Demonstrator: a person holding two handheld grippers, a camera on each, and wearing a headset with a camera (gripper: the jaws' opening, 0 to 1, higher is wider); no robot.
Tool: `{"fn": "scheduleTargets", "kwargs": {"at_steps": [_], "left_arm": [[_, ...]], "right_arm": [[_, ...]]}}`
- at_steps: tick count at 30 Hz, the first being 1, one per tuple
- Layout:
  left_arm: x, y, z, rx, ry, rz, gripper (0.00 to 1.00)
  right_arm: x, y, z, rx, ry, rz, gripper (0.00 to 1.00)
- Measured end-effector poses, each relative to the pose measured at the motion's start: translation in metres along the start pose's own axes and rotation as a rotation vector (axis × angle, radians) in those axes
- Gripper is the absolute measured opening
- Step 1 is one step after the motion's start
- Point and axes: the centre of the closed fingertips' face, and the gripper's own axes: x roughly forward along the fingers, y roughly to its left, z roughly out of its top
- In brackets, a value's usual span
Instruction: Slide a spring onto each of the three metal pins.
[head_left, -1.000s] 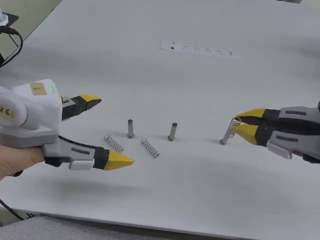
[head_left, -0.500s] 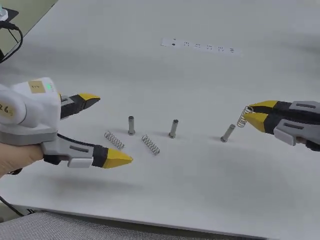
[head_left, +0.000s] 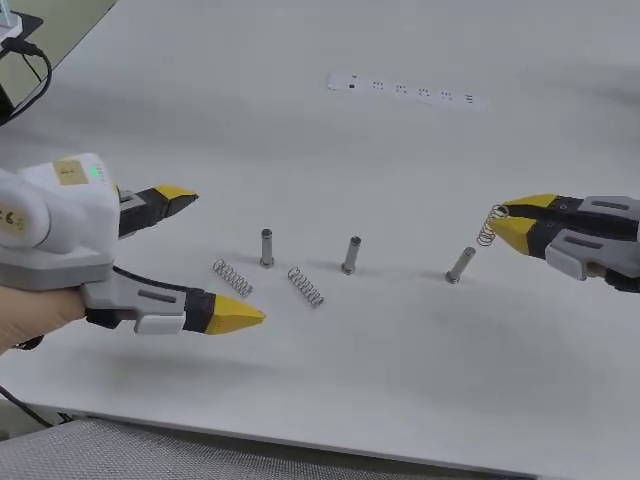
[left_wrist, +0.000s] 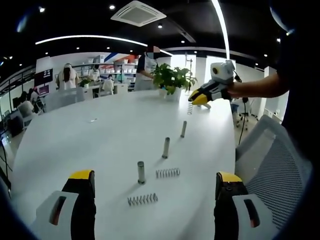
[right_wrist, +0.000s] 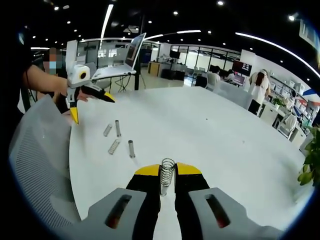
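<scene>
Between the pinched yellow-tipped fingers of the right gripper (head_left: 500, 220) hangs a small coiled steel spring (head_left: 488, 229), near the top of a leaning short grey metal pin (head_left: 459, 265) on the white counter (head_left: 400, 380). Fingers of the left gripper (head_left: 229, 257) are spread wide; ahead of them lie two loose steel springs (head_left: 232, 276) beside two upright metal pins (head_left: 267, 247).

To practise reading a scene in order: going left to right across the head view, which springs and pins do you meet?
left spring → left pin → second spring → middle pin → right pin → held spring, pinched in the right hand-held gripper.
</scene>
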Motion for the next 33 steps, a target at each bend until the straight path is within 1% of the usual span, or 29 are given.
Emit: {"fn": "scheduleTargets", "kwargs": {"at_steps": [3, 11, 17, 19, 33], "left_arm": [[0.0, 0.0, -0.002, 0.003, 0.008, 0.0, 0.98], [-0.003, 0.001, 0.0, 0.0, 0.001, 0.004, 0.98], [-0.005, 0.002, 0.0, -0.002, 0.002, 0.008, 0.98], [-0.005, 0.003, -0.001, -0.004, 0.001, 0.011, 0.98], [-0.008, 0.003, 0.0, -0.006, 0.002, 0.012, 0.98]], "right_arm": [[0.001, 0.0, 0.0, 0.006, -0.002, 0.0, 0.06], [0.004, -0.002, -0.001, 0.034, -0.01, -0.007, 0.06], [0.009, -0.002, -0.008, 0.046, 0.004, -0.007, 0.06], [0.009, -0.002, -0.009, 0.058, 0.001, -0.006, 0.06], [0.015, 0.0, -0.013, 0.06, 0.016, 0.004, 0.06]]}}
